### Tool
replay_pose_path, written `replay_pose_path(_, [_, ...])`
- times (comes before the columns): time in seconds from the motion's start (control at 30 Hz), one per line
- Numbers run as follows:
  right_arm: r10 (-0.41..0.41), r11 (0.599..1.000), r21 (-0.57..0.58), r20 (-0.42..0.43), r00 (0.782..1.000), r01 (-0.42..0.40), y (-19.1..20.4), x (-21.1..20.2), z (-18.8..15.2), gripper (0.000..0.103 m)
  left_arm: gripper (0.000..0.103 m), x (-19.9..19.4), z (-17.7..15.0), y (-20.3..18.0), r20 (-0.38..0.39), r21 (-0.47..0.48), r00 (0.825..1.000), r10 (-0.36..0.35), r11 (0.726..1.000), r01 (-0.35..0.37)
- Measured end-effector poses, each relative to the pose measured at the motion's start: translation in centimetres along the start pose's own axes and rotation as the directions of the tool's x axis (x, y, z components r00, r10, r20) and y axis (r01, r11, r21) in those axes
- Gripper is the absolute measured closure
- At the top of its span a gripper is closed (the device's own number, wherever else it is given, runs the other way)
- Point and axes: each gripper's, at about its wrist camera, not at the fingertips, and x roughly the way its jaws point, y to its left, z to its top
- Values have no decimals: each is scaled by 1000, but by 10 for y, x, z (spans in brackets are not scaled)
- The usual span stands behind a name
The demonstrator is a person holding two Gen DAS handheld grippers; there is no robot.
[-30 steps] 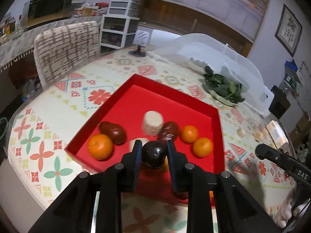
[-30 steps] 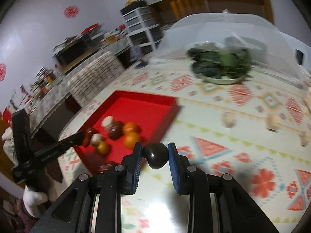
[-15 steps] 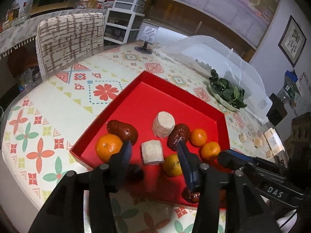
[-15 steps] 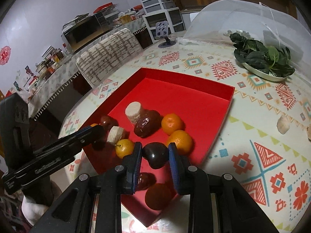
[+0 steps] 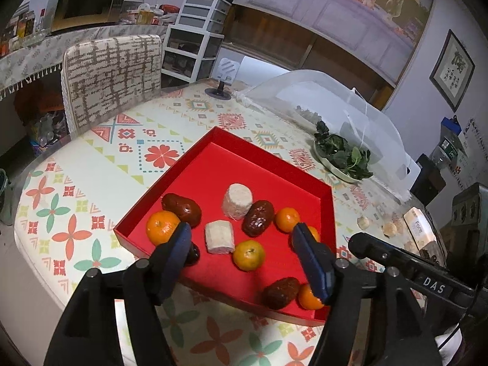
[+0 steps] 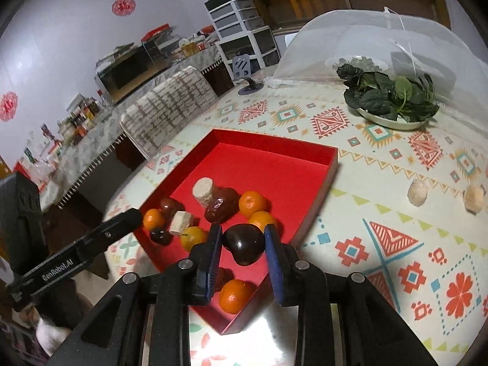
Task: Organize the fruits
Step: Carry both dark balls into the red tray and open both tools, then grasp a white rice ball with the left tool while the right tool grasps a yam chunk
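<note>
A red tray (image 5: 268,170) on the patterned table holds several oranges, brown dates (image 5: 257,218) and two pale cylinder pieces (image 5: 237,201). My left gripper (image 5: 242,233) hangs over the tray's near corner, its jaws opening with nothing between them. A dark plum (image 5: 192,254) lies in the tray, half hidden behind the left finger; it also shows in the right wrist view as the plum (image 6: 160,236). My right gripper (image 6: 242,239) is shut on a second dark plum (image 6: 244,244), held above the tray (image 6: 274,167) near its right wall.
A plate of green leaves (image 6: 390,100) sits beyond the tray beside a clear food cover (image 5: 320,97). Pale lumps (image 6: 418,193) lie on the table to the right. A padded chair (image 5: 113,76) stands at the table's far left edge.
The left gripper opened and let go of its dark plum, which now rests in the tray. The right gripper carried its plum from over the table to above the tray.
</note>
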Motion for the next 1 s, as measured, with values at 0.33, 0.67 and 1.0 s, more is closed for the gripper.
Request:
replay_pose_path(0.33, [195, 973, 118, 54, 979, -200, -23, -28, -4, 61, 31, -11, -5, -10, 18, 6, 1000, -3, 1000, 3])
replay_pose_path(0.67, [149, 972, 171, 71, 986, -159, -54, -40, -6, 61, 30, -5, -6, -11, 2, -1, 1000, -5, 1000, 5])
replay_pose_path(1.0, [51, 966, 247, 98, 994, -74, -104, -67, -13, 60, 29, -1, -8, -16, -19, -4, 1000, -16, 1000, 16])
